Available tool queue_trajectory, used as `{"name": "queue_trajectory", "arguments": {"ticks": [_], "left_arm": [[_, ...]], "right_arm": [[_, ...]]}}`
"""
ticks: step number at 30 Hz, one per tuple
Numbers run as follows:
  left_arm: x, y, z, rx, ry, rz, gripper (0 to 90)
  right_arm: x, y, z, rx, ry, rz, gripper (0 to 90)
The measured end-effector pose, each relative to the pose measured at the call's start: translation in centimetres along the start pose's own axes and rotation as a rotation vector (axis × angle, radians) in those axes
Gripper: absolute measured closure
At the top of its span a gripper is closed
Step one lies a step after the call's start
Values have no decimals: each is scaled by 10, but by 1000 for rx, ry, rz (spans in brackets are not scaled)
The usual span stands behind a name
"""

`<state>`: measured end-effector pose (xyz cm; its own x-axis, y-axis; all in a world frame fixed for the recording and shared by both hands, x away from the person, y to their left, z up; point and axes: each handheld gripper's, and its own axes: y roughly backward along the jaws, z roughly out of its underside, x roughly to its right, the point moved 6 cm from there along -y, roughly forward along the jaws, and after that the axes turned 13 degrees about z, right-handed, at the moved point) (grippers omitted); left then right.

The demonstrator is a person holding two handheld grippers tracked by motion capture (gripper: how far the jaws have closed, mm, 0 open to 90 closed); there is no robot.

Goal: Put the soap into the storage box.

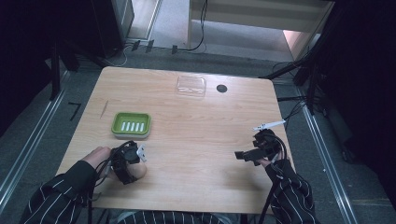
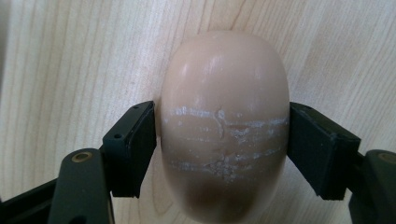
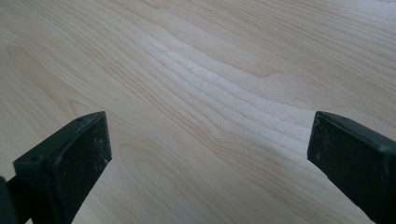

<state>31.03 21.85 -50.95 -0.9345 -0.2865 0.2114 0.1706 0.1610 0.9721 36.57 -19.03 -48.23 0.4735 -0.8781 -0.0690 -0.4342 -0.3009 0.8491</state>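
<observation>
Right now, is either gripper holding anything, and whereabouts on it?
The left gripper is shut on the beige soap bar, its pads pressing the bar's two long sides near the middle. The right gripper is open over bare table.

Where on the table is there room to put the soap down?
The widest bare wood lies in the middle, between the green soap dish and the right gripper. Another free strip runs behind the dish, left of the clear lid. It is crowded at the near left, where the left gripper grips the soap.
</observation>
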Motion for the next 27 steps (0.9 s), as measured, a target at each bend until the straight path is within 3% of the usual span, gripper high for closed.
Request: {"name": "queue_trajectory", "arguments": {"ticks": [4,16,25,27], "left_arm": [[0,-2,1,-7,11,13,295],[1,-3,0,-33,5,-16,327],[0,-2,0,-28,10,-17,336],[0,-1,0,-8,10,-6,336]], "right_arm": [[0,0,0,-1,-3,0,0],[0,0,0,0,-4,2,0],[0,0,0,0,-6,4,2],[0,0,0,1,-5,3,2]]}}
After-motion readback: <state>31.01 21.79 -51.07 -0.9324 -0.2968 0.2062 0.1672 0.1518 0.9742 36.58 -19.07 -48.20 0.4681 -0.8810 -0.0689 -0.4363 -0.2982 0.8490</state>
